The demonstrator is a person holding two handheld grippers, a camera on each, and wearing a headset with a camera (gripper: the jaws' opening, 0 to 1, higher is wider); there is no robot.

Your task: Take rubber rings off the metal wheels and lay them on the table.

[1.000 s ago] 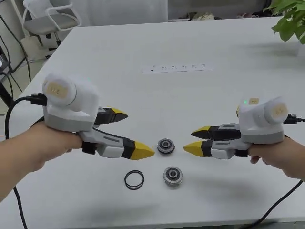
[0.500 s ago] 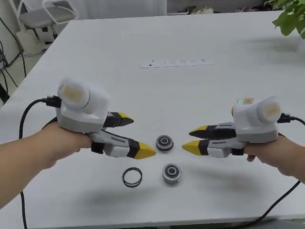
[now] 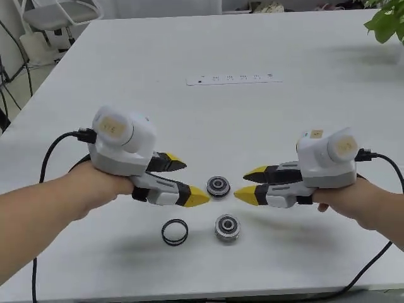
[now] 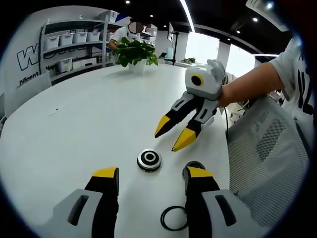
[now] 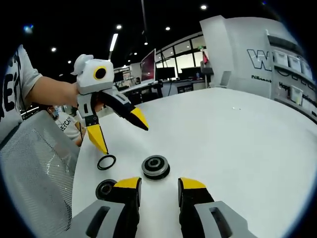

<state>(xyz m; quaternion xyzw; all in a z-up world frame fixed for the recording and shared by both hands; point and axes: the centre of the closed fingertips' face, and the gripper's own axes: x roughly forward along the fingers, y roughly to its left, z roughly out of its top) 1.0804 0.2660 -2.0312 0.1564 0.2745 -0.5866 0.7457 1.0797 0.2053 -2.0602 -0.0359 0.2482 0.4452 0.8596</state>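
Two small metal wheels lie on the white table point(image 3: 284, 113). The far wheel point(image 3: 218, 187) point(image 4: 149, 159) point(image 5: 155, 166) has a black rubber ring around it. The near wheel point(image 3: 228, 227) point(image 5: 105, 189) looks bare and silver. A loose black rubber ring point(image 3: 175, 231) point(image 4: 174, 218) point(image 5: 106, 162) lies flat to its left. My left gripper point(image 3: 189, 182) point(image 4: 151, 173) is open just left of the far wheel. From the right, my right gripper point(image 3: 245, 184) point(image 5: 159, 183) faces the same wheel, open, holding nothing. Neither touches it.
A white power strip point(image 3: 233, 79) lies farther back on the table. A potted plant point(image 3: 385, 22) stands at the far right corner, and a chair point(image 3: 60, 16) beyond the far left edge. Cables trail from both grippers toward the near edge.
Both grippers have closed in on the far wheel, the left one moving right and the right one moving left. Wheels and loose ring stay where they were.
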